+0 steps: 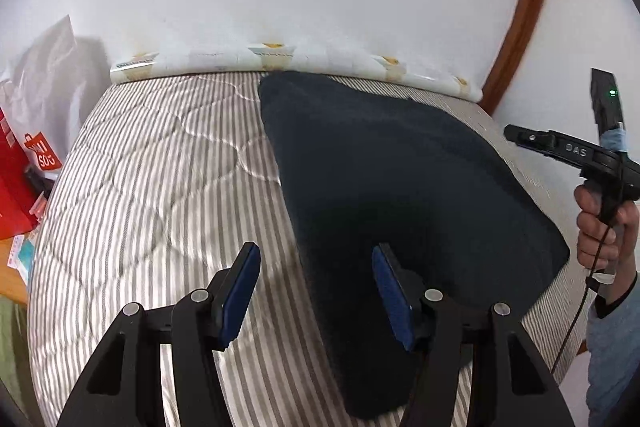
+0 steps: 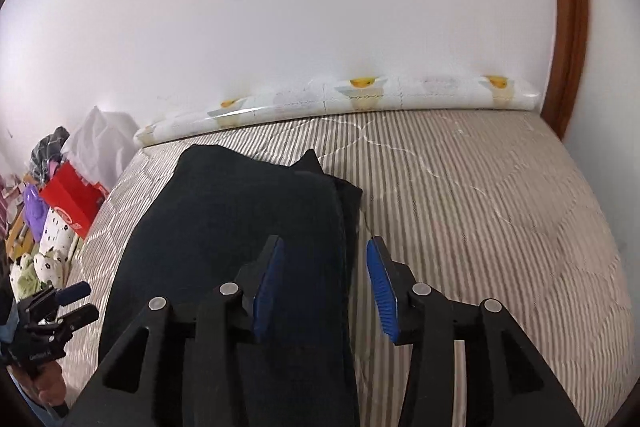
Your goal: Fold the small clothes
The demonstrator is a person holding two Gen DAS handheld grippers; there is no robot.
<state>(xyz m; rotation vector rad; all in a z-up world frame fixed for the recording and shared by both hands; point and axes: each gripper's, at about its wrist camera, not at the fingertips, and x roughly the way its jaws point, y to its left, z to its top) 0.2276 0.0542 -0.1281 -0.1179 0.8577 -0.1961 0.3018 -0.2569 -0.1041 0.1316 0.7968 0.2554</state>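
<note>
- Dark garment (image 1: 400, 187) lies lengthwise on the striped mattress (image 1: 160, 187), far end near the wall edge, near end at the front edge.
- Left gripper (image 1: 316, 291): fingers wide apart, empty, straddling the garment's left edge.
- Right gripper (image 2: 324, 283): also spread, empty, over the right edge.
- Risk: pinching only the top layer; the layers look doubled there, so the fold could skew.
- Risk: catching the quilted cover with the cloth.
</note>
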